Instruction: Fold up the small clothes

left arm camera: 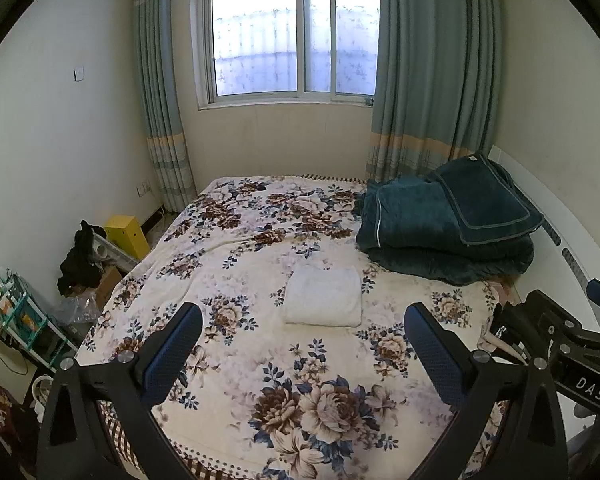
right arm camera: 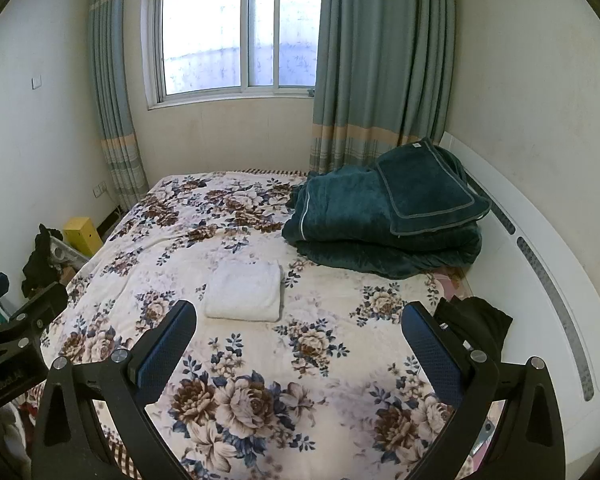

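Observation:
A white cloth (left arm camera: 323, 297) lies folded into a neat rectangle near the middle of the flower-print bed cover (left arm camera: 236, 248). The right wrist view shows the same white cloth (right arm camera: 244, 291) just beyond the fingers. My left gripper (left arm camera: 303, 334) hovers open above the near part of the bed, nothing between its fingers, the cloth a short way ahead. My right gripper (right arm camera: 299, 334) is open too and empty, held short of the cloth. A black garment (right arm camera: 475, 322) lies crumpled at the bed's right edge, beside the right finger.
A pile of dark green folded bedding (left arm camera: 444, 224) with a pillow on top fills the bed's far right. A white headboard (right arm camera: 540, 264) runs along the right. Left of the bed on the floor are a yellow box (left arm camera: 127, 236), black clothes (left arm camera: 80, 258) and a shelf.

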Tool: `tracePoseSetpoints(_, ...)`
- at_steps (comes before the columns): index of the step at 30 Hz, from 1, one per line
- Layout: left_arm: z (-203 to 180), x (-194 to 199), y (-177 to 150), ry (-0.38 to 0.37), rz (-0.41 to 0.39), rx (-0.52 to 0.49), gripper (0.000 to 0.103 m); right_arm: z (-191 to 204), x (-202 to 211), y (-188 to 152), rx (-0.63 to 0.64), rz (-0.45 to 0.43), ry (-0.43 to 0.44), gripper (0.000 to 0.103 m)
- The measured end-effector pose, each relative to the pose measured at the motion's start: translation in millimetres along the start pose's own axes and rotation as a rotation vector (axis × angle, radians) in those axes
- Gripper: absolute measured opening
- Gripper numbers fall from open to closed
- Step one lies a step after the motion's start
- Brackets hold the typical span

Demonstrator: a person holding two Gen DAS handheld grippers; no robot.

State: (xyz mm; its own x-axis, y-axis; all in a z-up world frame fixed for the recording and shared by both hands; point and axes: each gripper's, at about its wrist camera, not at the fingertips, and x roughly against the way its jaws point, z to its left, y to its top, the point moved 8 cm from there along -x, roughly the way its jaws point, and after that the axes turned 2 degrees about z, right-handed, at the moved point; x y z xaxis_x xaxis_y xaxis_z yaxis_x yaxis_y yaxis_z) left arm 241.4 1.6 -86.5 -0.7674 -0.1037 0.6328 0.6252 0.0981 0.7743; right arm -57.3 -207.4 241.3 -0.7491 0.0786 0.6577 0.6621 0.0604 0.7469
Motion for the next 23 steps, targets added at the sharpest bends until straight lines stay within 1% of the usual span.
tracePoseSetpoints(17,-2.5,1.7,-0.2,0.004,-0.001,0.003,0.103,-1.1,2.1,-2.0,-0.003,0.000,-0.003,0.103)
tracePoseSetpoints(23,-6.7,2.9,-1.7,0.021,-0.004,-0.003,0.103,0.3,5.2,-4.5,-0.006,0.001,-0.006,0.103)
